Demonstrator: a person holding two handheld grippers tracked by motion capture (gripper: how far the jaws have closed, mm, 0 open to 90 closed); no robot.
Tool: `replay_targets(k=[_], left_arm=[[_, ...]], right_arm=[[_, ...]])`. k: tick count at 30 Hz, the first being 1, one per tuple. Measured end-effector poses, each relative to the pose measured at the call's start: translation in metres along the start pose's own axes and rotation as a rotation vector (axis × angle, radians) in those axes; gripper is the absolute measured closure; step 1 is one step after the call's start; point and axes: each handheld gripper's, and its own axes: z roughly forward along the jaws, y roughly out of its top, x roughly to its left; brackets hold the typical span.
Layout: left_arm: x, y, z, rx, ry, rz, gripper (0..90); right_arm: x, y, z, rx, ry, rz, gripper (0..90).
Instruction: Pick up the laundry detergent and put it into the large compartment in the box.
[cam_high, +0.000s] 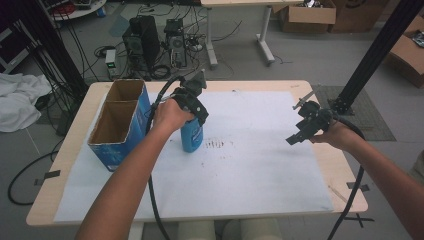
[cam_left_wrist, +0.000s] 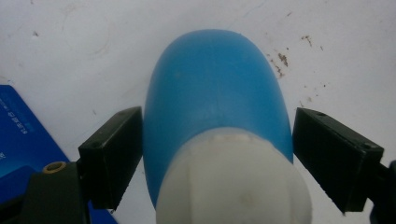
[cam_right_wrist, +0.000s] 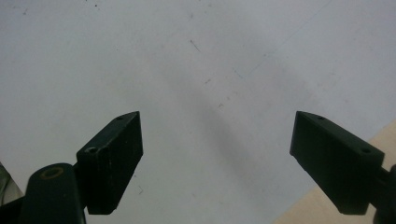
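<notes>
Blue plastic, rounded at the shoulder and topped by a white cap, sits between the jaws of the left hand-held gripper (cam_left_wrist: 217, 158) in the left gripper view: this is the bottle (cam_left_wrist: 215, 93), seen from above its cap (cam_left_wrist: 233, 182). The left jaw lies against the bottle's side, while the right jaw stands a little off it, so the jaws are spread around the bottle rather than pinching it; whether the left one truly presses is hard to tell from this angle.

From the high view, the bottle (cam_high: 192, 136) stands upright on the white paper sheet (cam_high: 260, 170) that covers most of the bench (cam_high: 70, 175), left of the middle. The left hand-held gripper (cam_high: 192, 107) comes down over its top, with the person's left hand (cam_high: 170, 116) wrapped around the tool. Just to the left of the bottle stands an open blue cardboard box (cam_high: 120, 127) with two compartments, its brown inside showing; a corner of it appears at the left edge of the left gripper view.

The right hand-held gripper (cam_high: 300, 131) hangs above the right part of the sheet, well apart from the bottle, held by the right hand (cam_high: 336, 136). In the right gripper view its jaws stand wide apart with bare paper between them and a strip of the bench's wood at the lower right corner.
</notes>
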Motion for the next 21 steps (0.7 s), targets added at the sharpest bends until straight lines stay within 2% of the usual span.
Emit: replay_targets(k=[6,9,21], left_arm=[[0.0005,0.0006,0.0016,0.002,-0.003,0.003,19.7],[0.0014,0.0001,0.0037,0.003,-0.015,-0.003,23.0],[0.0035,0.0,0.0036,0.005,-0.012,-0.008,26.9]], right_arm=[[-0.0003,0.0,0.0008,0.002,0.001,0.0,17.1],[-0.001,-0.0002,0.0006,0.003,0.001,0.002,17.1],[-0.0004,0.0013,0.0013,0.003,0.002,0.001,17.1]])
